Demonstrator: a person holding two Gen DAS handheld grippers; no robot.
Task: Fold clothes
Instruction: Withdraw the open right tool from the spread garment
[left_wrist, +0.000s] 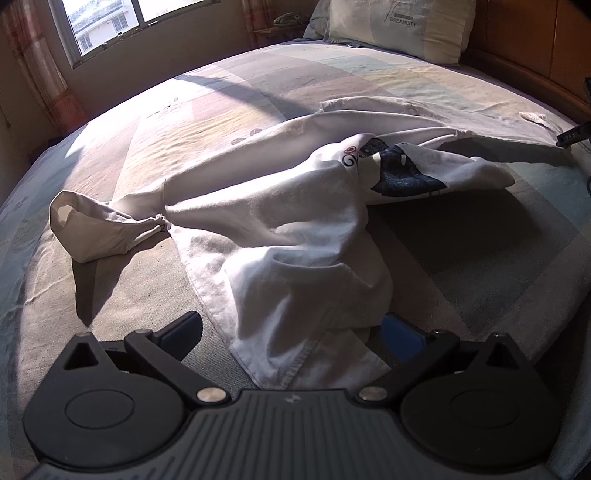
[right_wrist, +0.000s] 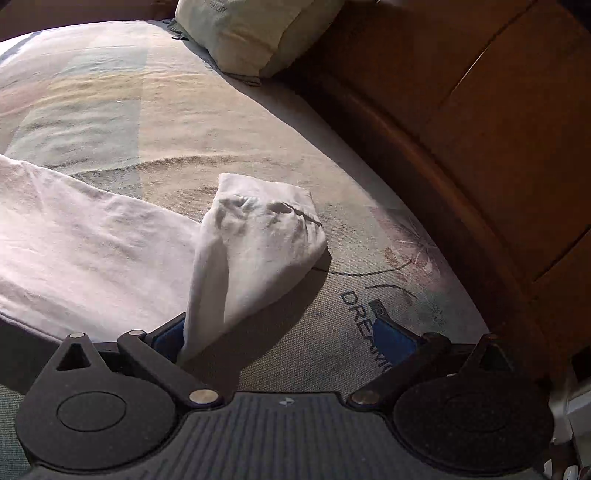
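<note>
Both tongs gape wide: my left tongs (left_wrist: 291, 332) straddle the hem of the crumpled white shirt (left_wrist: 280, 221) on the bed (left_wrist: 461, 266), my right tongs (right_wrist: 284, 332) its sleeve (right_wrist: 258, 236). Still spreading, I judge; next, pinch both and pull apart.

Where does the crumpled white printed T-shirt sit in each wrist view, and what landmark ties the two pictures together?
Left wrist: the white T-shirt sprawls across the picture's centre, its hem lying between the left gripper and its open fingers.
Right wrist: white cloth fills the left and centre; a bunched end rises from the open right gripper.
Shared landmark: the pale DREAMCITY pillow, top of each view.
</note>
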